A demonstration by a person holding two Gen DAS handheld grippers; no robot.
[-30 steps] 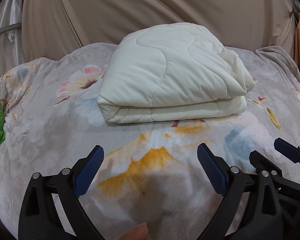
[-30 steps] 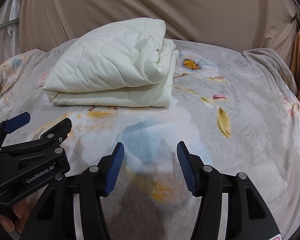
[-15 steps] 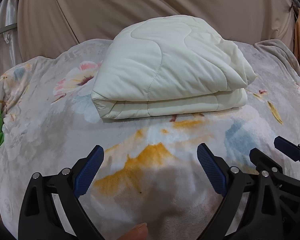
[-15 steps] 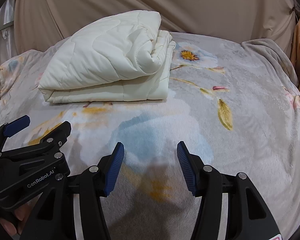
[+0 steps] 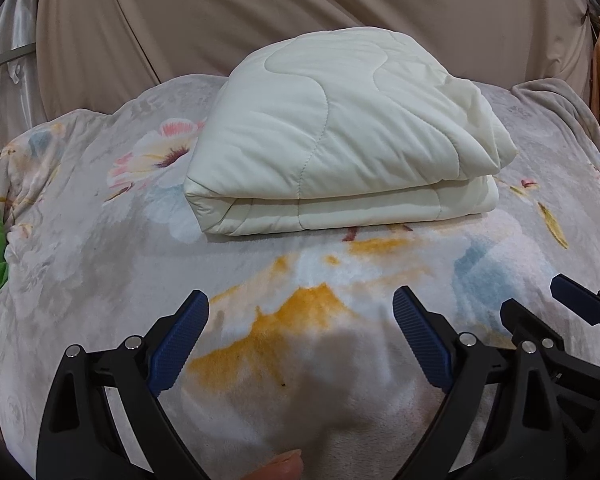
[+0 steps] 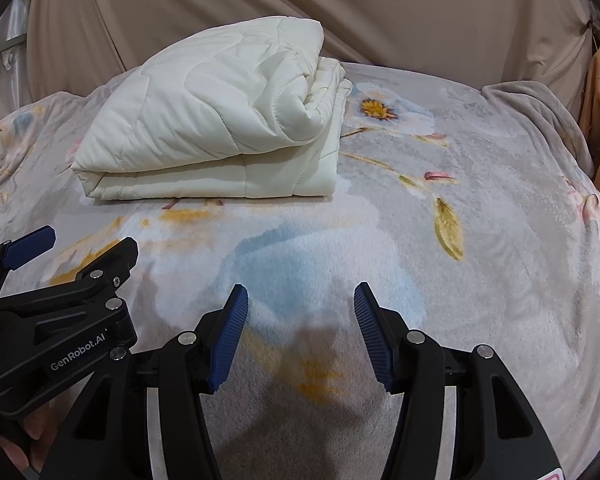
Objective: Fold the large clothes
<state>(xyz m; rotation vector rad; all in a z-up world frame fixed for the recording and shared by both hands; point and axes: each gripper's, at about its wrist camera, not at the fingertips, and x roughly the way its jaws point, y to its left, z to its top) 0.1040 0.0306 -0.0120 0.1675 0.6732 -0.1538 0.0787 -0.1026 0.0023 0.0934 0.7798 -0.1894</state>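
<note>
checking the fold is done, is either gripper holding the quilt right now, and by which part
Nothing is held. The left gripper and right gripper are both open above the floral blanket, apart from the folded quilt.

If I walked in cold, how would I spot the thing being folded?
Look at the bed with the flowered blanket. Toward its far side, before the beige curtain, lies a folded quilt. It is the only plain cream, puffy, stitched bundle there; both grippers, left and right, are open and apart from it.
</note>
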